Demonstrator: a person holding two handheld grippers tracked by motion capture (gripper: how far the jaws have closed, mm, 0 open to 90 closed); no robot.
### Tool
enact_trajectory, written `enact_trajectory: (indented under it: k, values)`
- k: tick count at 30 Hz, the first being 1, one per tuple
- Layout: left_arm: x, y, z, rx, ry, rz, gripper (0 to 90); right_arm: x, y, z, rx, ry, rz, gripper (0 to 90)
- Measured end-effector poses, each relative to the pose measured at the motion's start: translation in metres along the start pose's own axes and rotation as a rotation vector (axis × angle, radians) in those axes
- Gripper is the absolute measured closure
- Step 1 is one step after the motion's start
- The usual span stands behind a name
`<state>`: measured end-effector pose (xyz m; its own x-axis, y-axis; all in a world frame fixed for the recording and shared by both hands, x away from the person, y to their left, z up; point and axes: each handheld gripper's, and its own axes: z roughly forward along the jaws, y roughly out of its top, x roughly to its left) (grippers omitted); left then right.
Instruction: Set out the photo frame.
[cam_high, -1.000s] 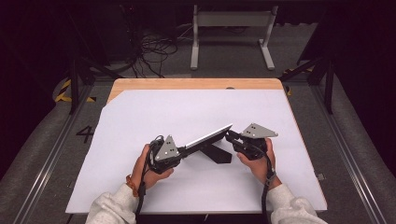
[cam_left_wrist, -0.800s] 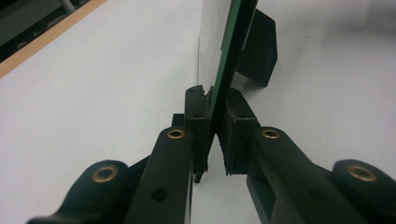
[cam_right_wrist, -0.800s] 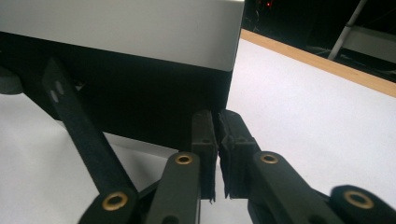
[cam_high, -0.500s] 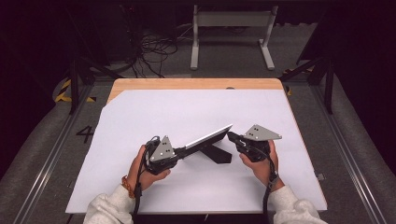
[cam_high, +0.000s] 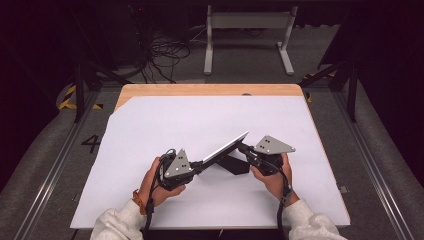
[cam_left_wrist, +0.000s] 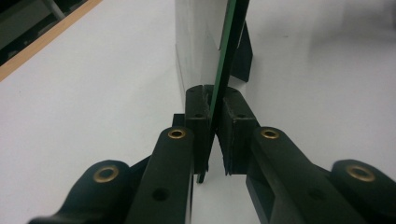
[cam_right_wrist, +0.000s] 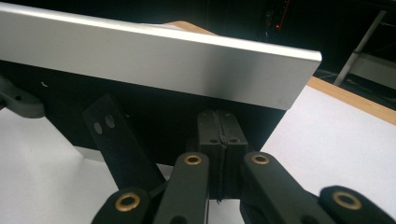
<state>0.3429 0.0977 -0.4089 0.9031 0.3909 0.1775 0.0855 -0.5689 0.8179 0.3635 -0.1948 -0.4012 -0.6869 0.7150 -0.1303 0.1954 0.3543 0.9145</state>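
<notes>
Both hands are on one flat panel (cam_high: 224, 148) with a silver rim and black back, tilted above the white surface (cam_high: 150, 125). The left claw (cam_left_wrist: 214, 140) is clamped on its thin lower edge. The right claw (cam_right_wrist: 219, 140) has jaws pressed together against the panel's dark back, beside its black stand leg (cam_right_wrist: 116, 140).

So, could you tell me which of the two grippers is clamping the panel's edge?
The left gripper: its jaws pinch the thin panel edge-on; the right gripper jaws meet behind it.
</notes>
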Motion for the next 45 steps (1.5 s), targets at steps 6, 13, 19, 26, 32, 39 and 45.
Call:
enact_trajectory:
  k: [6, 13, 19, 26, 32, 39, 45]
  values:
    - [-0.004, 0.003, 0.001, 0.004, -0.004, 0.018, 81.9, -0.001, 0.000, 0.002, -0.003, -0.001, 0.010, 90.0]
    - [-0.007, 0.004, 0.005, -0.005, -0.019, 0.016, 79.5, -0.001, 0.001, 0.011, 0.003, 0.009, 0.028, 90.0]
    - [-0.009, 0.006, 0.007, -0.003, -0.015, 0.011, 77.5, 0.004, 0.004, 0.020, -0.001, 0.021, 0.032, 90.0]
    - [-0.011, 0.008, 0.008, 0.001, -0.009, 0.001, 75.0, 0.012, 0.008, 0.027, -0.006, 0.030, 0.031, 90.0]
    - [-0.012, 0.009, 0.009, 0.002, -0.006, 0.011, 73.8, 0.011, 0.009, 0.027, -0.001, 0.036, 0.031, 88.5]
    - [-0.016, 0.005, 0.000, 0.001, -0.035, 0.017, 70.2, 0.009, 0.008, 0.024, -0.004, 0.036, 0.035, 87.6]
    - [-0.013, -0.001, -0.006, 0.007, -0.045, 0.019, 77.6, 0.006, 0.008, 0.021, -0.001, 0.032, 0.040, 87.4]
